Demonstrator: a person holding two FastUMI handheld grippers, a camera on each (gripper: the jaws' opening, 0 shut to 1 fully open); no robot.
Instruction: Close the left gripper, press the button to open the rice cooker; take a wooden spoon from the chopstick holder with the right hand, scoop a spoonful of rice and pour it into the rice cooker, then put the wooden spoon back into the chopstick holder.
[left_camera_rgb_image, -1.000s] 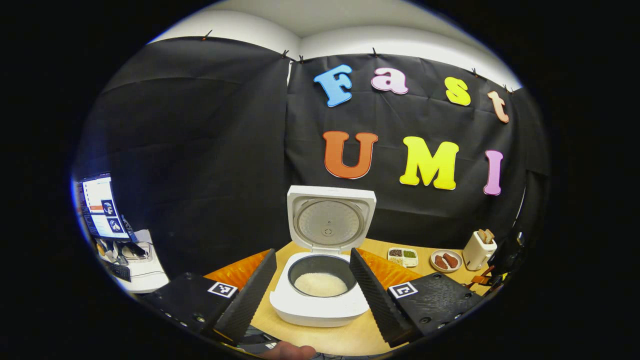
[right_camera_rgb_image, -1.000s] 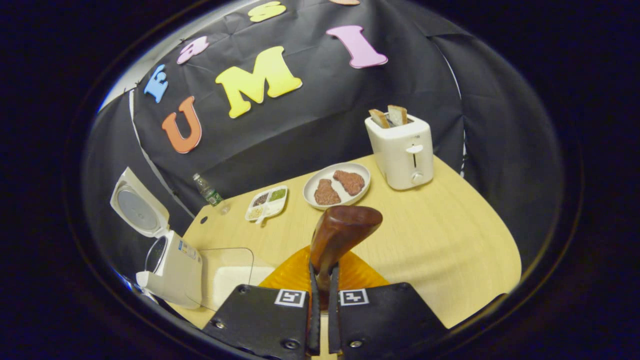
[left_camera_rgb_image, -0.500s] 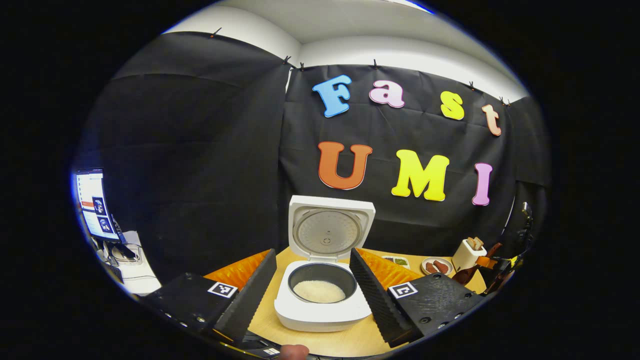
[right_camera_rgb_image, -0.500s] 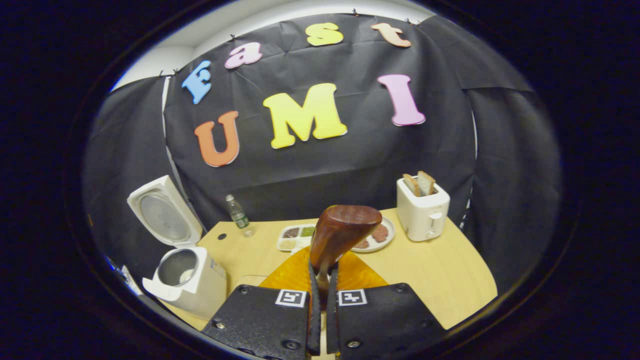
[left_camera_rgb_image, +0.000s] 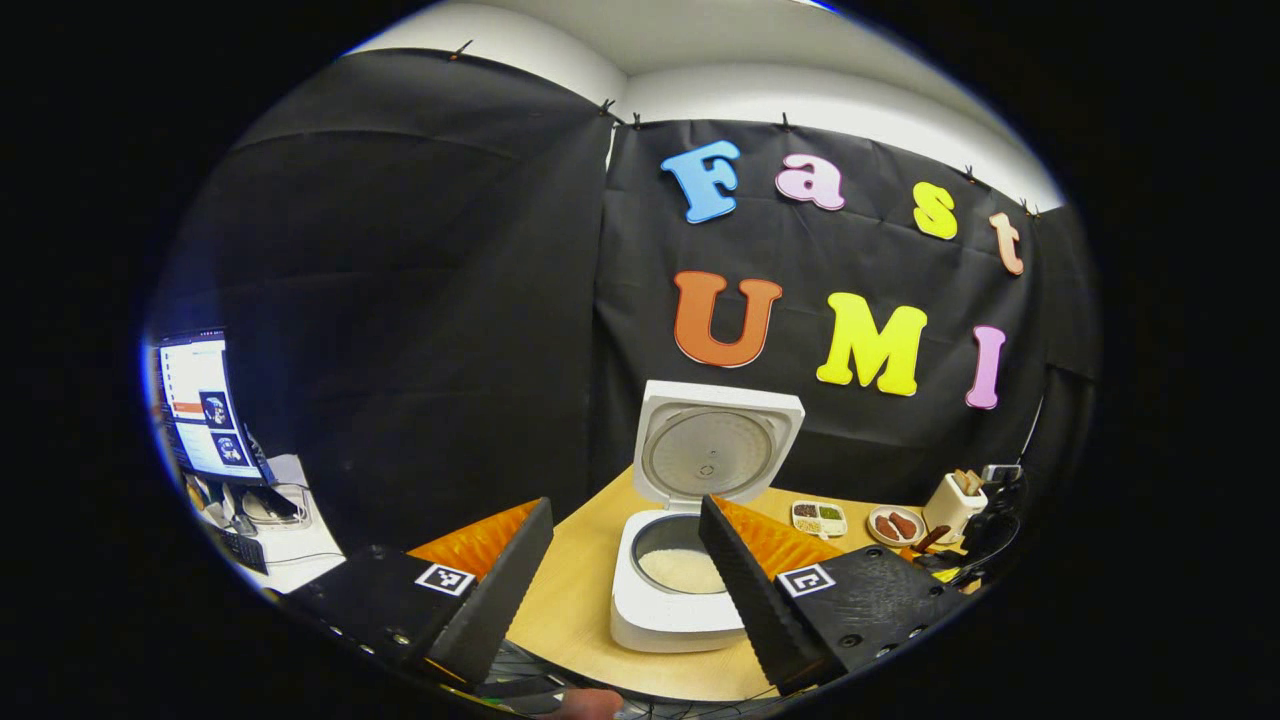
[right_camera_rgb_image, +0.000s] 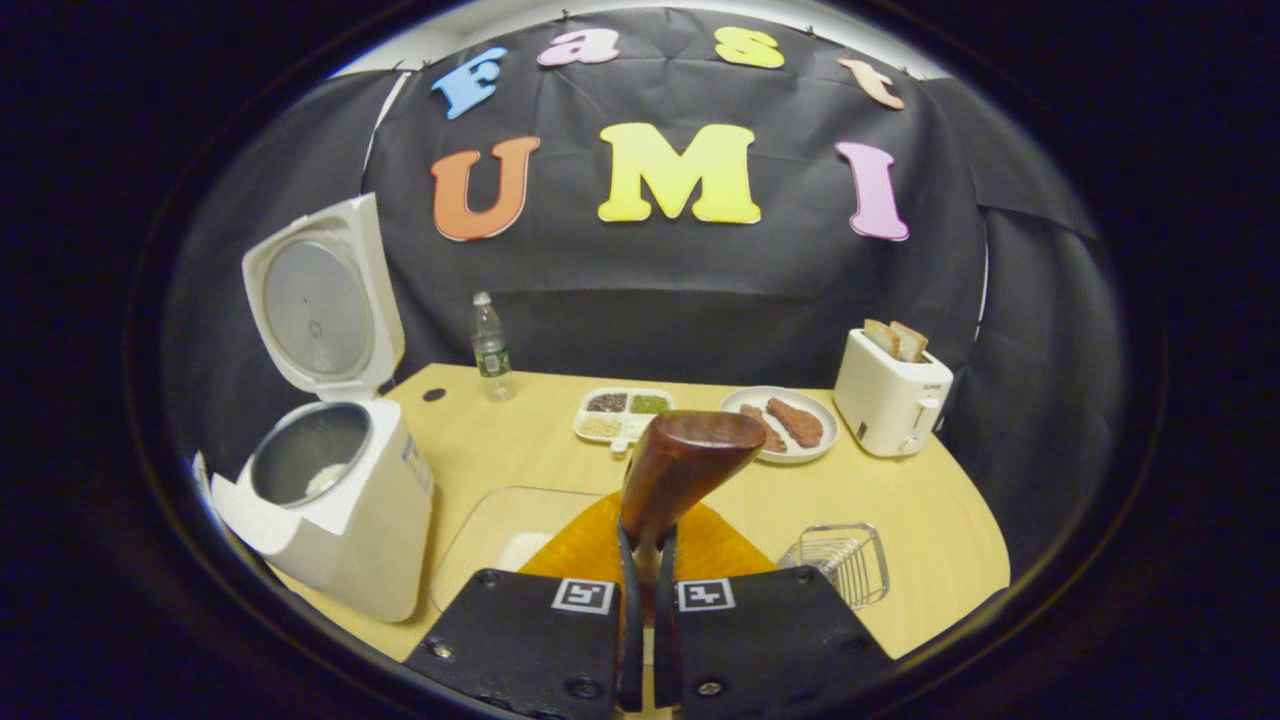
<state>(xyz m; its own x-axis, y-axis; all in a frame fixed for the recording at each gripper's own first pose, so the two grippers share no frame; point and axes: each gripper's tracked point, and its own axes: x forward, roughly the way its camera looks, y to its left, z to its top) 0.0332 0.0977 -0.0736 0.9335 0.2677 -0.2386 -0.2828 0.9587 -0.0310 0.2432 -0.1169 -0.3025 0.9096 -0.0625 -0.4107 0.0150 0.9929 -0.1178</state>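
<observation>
The white rice cooker (left_camera_rgb_image: 668, 610) stands with its lid (left_camera_rgb_image: 716, 450) raised, and white rice (left_camera_rgb_image: 683, 570) lies in the pot. My left gripper (left_camera_rgb_image: 625, 510) hovers in front of it, open and holding nothing. The cooker sits partly behind its right finger. My right gripper (right_camera_rgb_image: 646, 545) is shut on the handle of the wooden spoon (right_camera_rgb_image: 688, 463), whose dark bowl points forward over the table; no rice shows on it. The cooker (right_camera_rgb_image: 335, 510) is at the left in the right gripper view. The wire chopstick holder (right_camera_rgb_image: 842, 562) lies at the lower right, beside that gripper.
A clear container (right_camera_rgb_image: 505, 535) with some rice lies next to the cooker. Farther back on the wooden table (right_camera_rgb_image: 900, 520) are a water bottle (right_camera_rgb_image: 490, 347), a divided tray (right_camera_rgb_image: 622, 413), a plate of meat (right_camera_rgb_image: 782, 424) and a toaster (right_camera_rgb_image: 890, 398). A monitor (left_camera_rgb_image: 200, 405) stands far left.
The right gripper has swung and tipped with the spoon, bringing the cooker closer at its left and the wire holder into view. The left gripper has shifted left; the cooker now sits toward its right finger.
</observation>
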